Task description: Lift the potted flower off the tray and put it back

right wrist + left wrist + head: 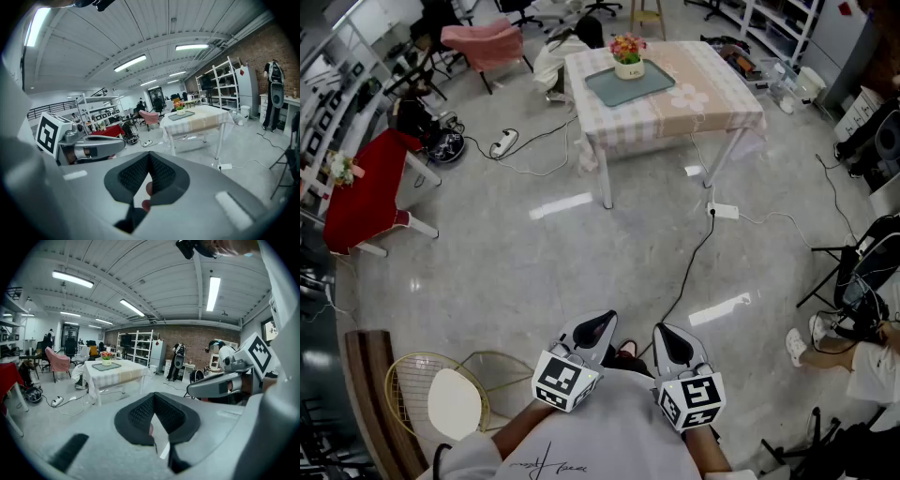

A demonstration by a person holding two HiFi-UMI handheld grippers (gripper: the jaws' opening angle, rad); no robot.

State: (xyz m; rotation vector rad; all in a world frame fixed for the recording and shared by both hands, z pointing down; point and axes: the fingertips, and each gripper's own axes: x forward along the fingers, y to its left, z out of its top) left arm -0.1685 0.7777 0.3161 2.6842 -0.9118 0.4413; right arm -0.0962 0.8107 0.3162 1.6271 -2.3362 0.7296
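So the potted flower [628, 54] is standing upright, blooms pointing up, on the far edge of the grey-green tray [642, 86]. That sits on the checked-cloth worktop [712, 98] way across the room. The left hand-held gripper [598, 328] has its jaws pressed together with nothing in them, and it's the same deal with the right hand-held gripper [668, 342]. Both are tucked near the person's body, well apart from the flower. On the floor [534, 272] between, there's a black cable [689, 272] and a white power strip [723, 211]. A wire chair [441, 398] is just left.

Ahead of you stands a table [712, 98] with a checked cloth, a pink chair [485, 42] near it. At your left are a red-covered table [366, 187] and a wire chair [441, 398].
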